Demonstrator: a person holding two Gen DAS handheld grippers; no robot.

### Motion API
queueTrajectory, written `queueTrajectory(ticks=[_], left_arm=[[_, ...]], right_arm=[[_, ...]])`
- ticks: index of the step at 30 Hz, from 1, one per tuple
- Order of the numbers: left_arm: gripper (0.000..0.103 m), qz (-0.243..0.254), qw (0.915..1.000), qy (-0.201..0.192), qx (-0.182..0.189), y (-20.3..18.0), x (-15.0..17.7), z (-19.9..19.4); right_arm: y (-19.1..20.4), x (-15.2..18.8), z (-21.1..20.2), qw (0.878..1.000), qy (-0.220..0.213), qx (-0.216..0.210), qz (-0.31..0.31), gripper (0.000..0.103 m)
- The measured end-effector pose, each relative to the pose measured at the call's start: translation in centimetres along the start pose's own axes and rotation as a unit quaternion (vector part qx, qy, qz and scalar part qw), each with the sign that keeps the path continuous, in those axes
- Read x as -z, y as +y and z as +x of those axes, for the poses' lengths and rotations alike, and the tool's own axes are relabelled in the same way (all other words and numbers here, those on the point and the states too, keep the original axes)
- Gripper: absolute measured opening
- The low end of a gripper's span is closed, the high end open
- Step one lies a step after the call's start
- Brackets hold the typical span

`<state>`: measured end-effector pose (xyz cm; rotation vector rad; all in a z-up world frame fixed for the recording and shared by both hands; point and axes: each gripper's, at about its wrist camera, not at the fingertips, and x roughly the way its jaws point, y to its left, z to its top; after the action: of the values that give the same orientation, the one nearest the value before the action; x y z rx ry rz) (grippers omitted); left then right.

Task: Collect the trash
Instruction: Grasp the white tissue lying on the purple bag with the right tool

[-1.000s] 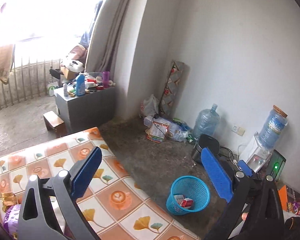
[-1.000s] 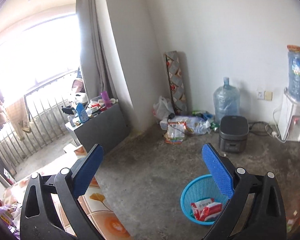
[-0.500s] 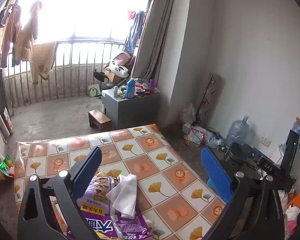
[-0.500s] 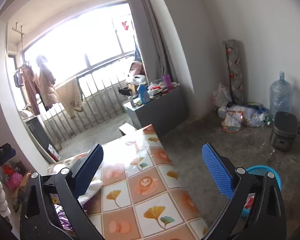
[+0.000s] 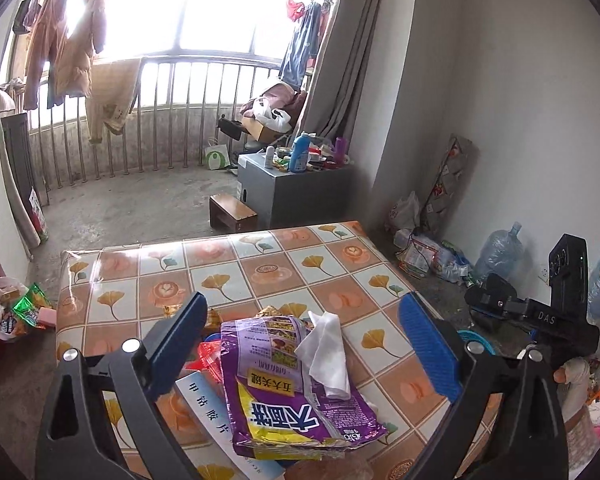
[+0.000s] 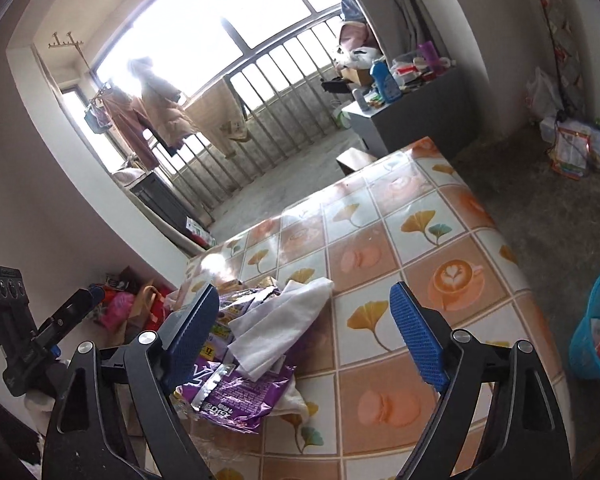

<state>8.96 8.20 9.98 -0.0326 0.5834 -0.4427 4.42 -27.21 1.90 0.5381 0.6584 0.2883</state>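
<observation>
Both the left gripper [image 5: 302, 354] and right gripper [image 6: 304, 340], the latter's jaws just narrowing, stand agape and empty over the purple wrapper [image 5: 288, 392] and tissue [image 6: 278, 326] at lower centre, the blue bin [image 6: 598, 328] awaiting at right edge.

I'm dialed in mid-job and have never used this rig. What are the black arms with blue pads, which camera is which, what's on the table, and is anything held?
These are two handheld grippers carried by a person, each with a fisheye camera looking along its fingers. One picture is from the left gripper, the other from the right gripper.

On the tiled tablecloth lies a trash pile: a purple snack bag with a white tissue on top, and other wrappers beneath.

Nothing is held. Both grippers are open, with the fingers clear of the trash; the right one's have just been closing a little. The blue wastebasket stands on the floor beside the table.
</observation>
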Motion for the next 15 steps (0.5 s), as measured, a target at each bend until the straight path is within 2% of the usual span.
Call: queueTrajectory(ticks=[8, 11, 15], left_arm=[[0.087, -0.040, 0.9991, 0.015, 0.003, 4.3, 0.2, 1.0], [0.082, -0.049, 0.9984, 0.025, 0.011, 5.3, 0.4, 1.6], [0.074, -0.063, 0.9966, 0.047, 0.023, 6.4, 1.1, 3.1]], right_arm=[[0.9, 0.7, 4.5, 0.997, 0.067, -0.016, 0.033, 0.069], [1.4, 1.0, 6.5, 0.994, 0.097, -0.022, 0.040, 0.063], [2.5, 1.5, 9.3, 0.990, 0.137, -0.014, 0.029, 0.061]])
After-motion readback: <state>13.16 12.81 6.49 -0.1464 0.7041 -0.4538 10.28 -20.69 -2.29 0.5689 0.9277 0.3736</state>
